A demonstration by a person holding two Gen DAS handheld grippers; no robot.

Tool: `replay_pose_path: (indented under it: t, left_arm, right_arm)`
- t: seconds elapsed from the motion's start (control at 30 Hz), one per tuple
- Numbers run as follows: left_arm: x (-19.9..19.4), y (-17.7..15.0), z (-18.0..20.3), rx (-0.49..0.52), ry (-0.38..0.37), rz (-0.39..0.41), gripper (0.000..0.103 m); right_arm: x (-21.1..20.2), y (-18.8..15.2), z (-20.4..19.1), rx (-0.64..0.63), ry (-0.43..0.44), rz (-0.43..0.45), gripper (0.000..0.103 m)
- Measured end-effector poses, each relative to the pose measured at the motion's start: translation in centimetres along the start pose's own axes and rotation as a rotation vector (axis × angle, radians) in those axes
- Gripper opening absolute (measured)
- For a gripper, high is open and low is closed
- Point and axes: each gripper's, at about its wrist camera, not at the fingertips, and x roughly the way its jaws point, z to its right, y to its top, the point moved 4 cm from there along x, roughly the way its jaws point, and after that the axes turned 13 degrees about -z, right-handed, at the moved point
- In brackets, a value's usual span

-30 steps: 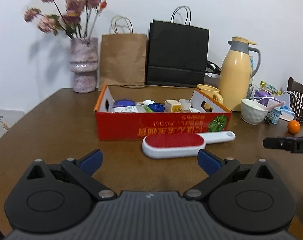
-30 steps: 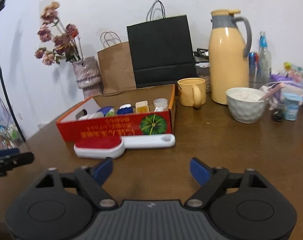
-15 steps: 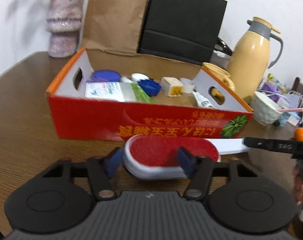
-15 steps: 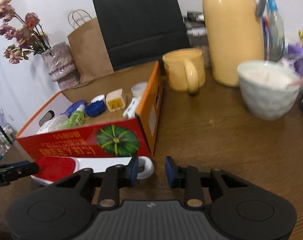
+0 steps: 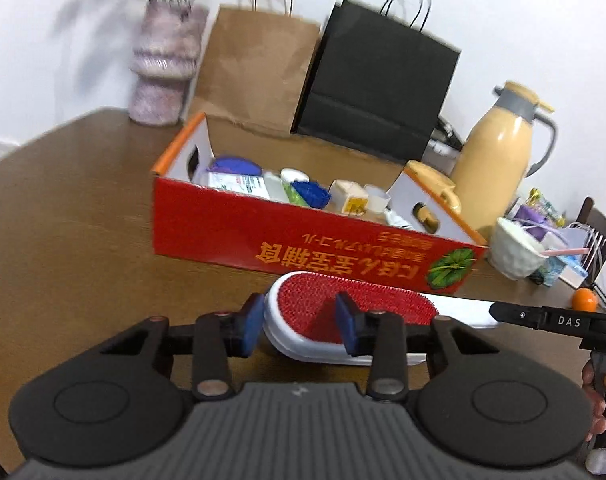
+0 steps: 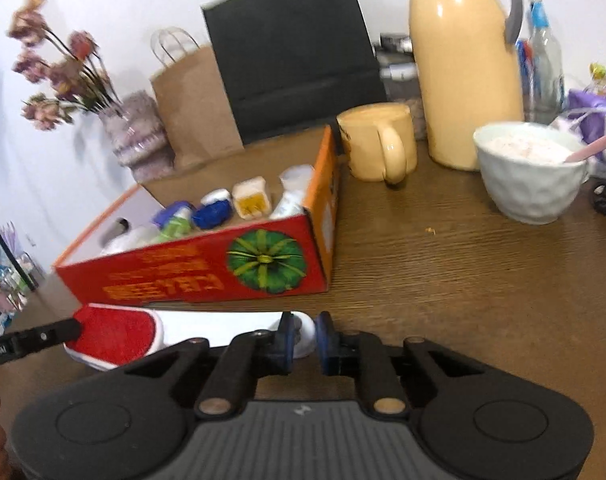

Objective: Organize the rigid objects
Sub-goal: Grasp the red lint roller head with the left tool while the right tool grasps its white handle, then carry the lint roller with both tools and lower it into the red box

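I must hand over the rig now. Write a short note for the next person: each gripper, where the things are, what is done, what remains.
Left gripper: shut on the red head of the brush.
Right gripper: shut on the brush's white handle end.
The brush is just in front of the box, low over the table; whether it is lifted is unclear.
Done: several small items are in the box.
Left: put the brush in the box.

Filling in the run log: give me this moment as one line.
left gripper: shut on lint brush head | right gripper: shut on handle end | brush in front of red box | table
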Motion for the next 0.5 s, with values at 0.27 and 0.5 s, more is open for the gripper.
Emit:
replay_pose_path:
  t: [0.27, 0.5]
  left_arm:
    - [-11.7, -6.5, -0.7, -0.039, 0.021, 0.123, 0.039]
    - [-18.3, -10.4, -1.4, -0.045, 0.041, 0.157, 0.038]
  right_arm:
    - [-8.0, -7.1, -5.1, -0.015, 0.065, 0.064, 0.013]
    - [-12.7, -12.4, -8.5, -0.036, 0.091, 0.072, 0.013]
